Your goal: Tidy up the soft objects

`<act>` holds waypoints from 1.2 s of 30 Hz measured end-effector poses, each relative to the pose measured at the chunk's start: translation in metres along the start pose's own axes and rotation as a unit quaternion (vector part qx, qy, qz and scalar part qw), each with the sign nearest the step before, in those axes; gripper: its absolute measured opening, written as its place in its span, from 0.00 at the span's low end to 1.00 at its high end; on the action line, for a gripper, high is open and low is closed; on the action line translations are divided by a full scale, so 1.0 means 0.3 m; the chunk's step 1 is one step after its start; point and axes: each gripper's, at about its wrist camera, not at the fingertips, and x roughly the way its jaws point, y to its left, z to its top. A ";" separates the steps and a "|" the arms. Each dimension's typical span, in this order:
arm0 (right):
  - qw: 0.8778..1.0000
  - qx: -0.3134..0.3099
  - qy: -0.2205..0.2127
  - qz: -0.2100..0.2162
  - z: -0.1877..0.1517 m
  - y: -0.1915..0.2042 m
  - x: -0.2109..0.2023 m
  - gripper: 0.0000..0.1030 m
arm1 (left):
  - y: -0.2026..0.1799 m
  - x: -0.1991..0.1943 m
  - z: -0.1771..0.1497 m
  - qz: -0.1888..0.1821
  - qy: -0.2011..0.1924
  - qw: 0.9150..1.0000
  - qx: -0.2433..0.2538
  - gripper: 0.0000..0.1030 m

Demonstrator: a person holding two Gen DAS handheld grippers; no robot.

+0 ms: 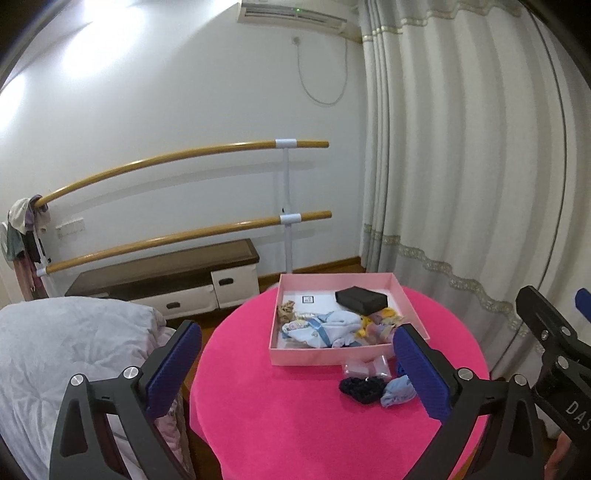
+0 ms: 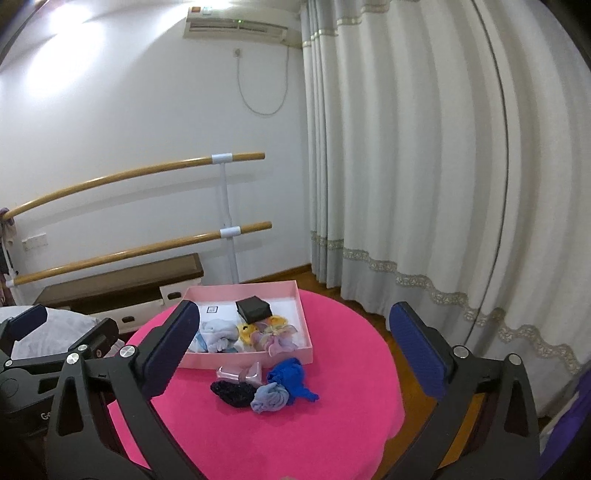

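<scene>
Left gripper (image 1: 297, 363) and right gripper (image 2: 291, 349): jaws spread wide, nothing between pads, both above round table with bright pink cloth (image 2: 332, 424). Shallow pink cardboard box (image 2: 304, 328) sits at table's far side, holding pale blue garment (image 1: 325, 325), yellow and lilac soft pieces, black rectangular case (image 2: 254, 308). Outside box, just beside its near wall: clear plastic pouch (image 2: 240, 373), dark knitted piece (image 2: 231, 393), light blue rolled cloth (image 2: 269, 400), royal blue crumpled cloth (image 2: 291, 376), clustered together.

Domestic bedroom. Evidence: bed with grey quilt (image 1: 55, 354) at 8 o'clock; low wooden storage bench (image 1: 173, 277) against the wall at 10 o'clock; wall-mounted air conditioner (image 1: 291, 16) at 12 o'clock; full-length curtains (image 1: 461, 166) at 2 o'clock; freestanding double ballet barre (image 1: 177, 158) before the wall.
</scene>
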 end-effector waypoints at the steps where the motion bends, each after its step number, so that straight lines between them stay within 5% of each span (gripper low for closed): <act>1: 1.000 0.000 -0.003 0.000 0.001 0.000 -0.005 1.00 | 0.000 -0.006 -0.001 0.001 -0.003 1.000 0.000 1.00; 23: 1.000 -0.006 -0.013 0.000 0.013 0.002 -0.021 1.00 | -0.003 -0.011 -0.013 0.012 -0.021 1.000 0.001 1.00; 36: 1.000 -0.005 0.006 0.003 -0.001 -0.009 0.019 1.00 | -0.021 0.085 -0.025 0.004 0.013 1.000 0.011 1.00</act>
